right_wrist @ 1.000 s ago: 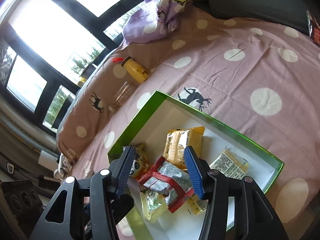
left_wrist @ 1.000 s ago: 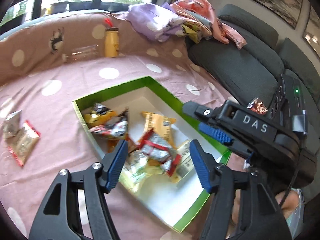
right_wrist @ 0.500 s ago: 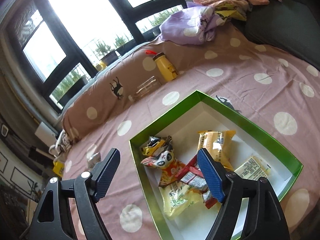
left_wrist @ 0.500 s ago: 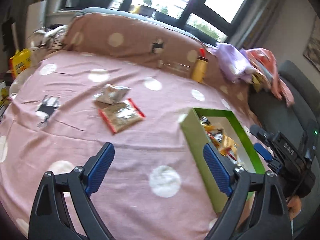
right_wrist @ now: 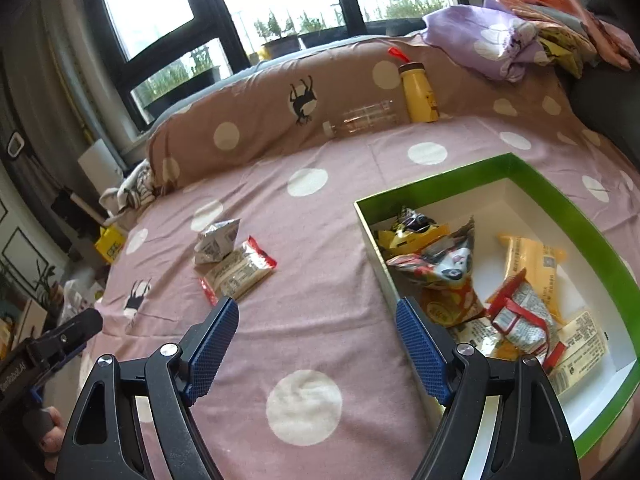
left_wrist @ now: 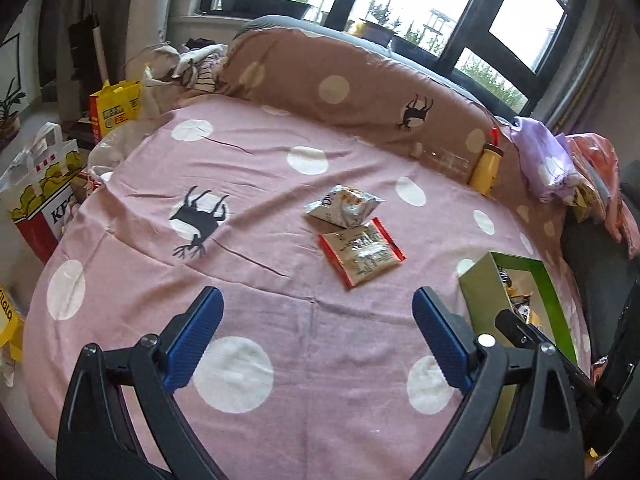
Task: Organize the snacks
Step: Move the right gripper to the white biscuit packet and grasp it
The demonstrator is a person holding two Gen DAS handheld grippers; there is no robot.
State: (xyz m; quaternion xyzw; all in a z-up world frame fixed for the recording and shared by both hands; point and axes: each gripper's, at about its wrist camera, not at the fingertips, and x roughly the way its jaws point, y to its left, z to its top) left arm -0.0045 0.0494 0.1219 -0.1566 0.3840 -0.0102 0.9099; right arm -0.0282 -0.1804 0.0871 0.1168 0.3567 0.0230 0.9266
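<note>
A green-rimmed white box (right_wrist: pixel 560 184) holds several snack packets, among them a yellow one (right_wrist: pixel 534 264) and a red-edged one (right_wrist: pixel 520 316). It shows at the right in the left wrist view (left_wrist: pixel 480 292). Two loose packets lie on the pink dotted cloth: a red-edged one (left_wrist: pixel 362 254) (right_wrist: pixel 240 270) and a silver puffed one (left_wrist: pixel 344 210) (right_wrist: pixel 218 238). My left gripper (left_wrist: pixel 316 338) is open and empty, above the cloth short of both packets. My right gripper (right_wrist: pixel 316 344) is open and empty, over the cloth beside the box's left wall.
A yellow bottle (right_wrist: pixel 418 92) and a clear bottle (right_wrist: pixel 360 120) lie against the brown dotted cushion (left_wrist: pixel 340 80). Piled clothes (right_wrist: pixel 500 40) sit at the far right. Bags (left_wrist: pixel 44 200) stand off the cloth's left edge. A grey sofa (left_wrist: pixel 600 256) lies beyond the box.
Both grippers have pulled back from the box and opened wide. The left one has swung left to face the two loose packets; the right one now looks over the box's left wall.
</note>
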